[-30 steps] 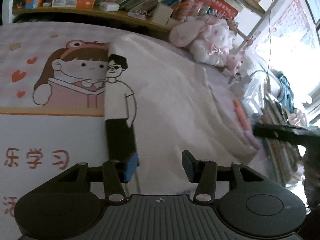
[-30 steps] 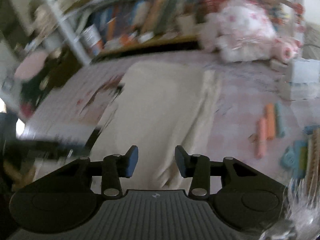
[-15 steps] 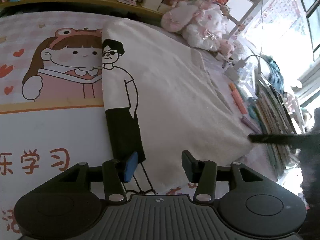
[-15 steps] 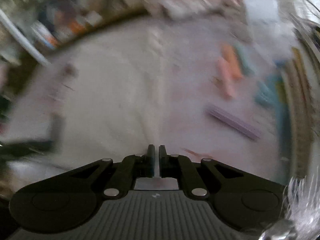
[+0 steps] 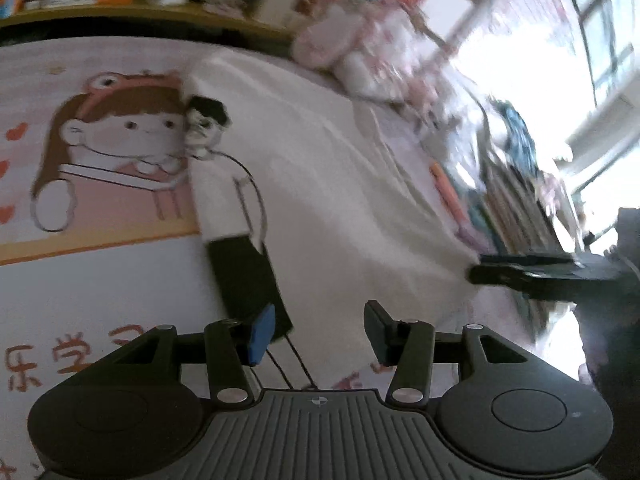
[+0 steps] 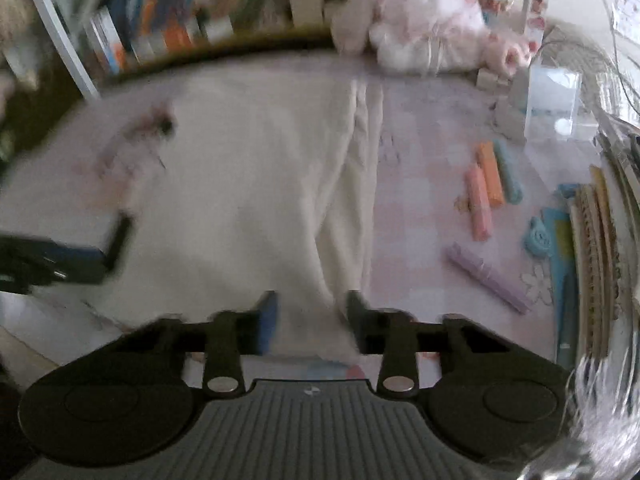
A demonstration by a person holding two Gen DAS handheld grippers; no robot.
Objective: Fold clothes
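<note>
**Cream garment flat on the printed mat, both grippers spread**

The cream garment (image 5: 340,200) is being shown lying flat on a pink printed mat (image 5: 100,280), with a cartoon figure print (image 5: 236,216) running along its near-left edge. The left gripper (image 5: 318,334) is being held with its 2 jaws spread apart over the garment's near edge, and nothing is being gripped between them. In the right wrist view, the right gripper (image 6: 310,322) is being held with its jaws released, and a narrow fold of the garment (image 6: 280,184) is lying between them; contact cannot be told through the blur. Each gripper is being seen from the other's camera at the garment's opposite side. 4 coloured pens (image 6: 486,192) are lying beside the garment on the mat. A plush toy (image 6: 424,36) is sitting at the far edge, below a bookshelf (image 6: 192,20).
</note>
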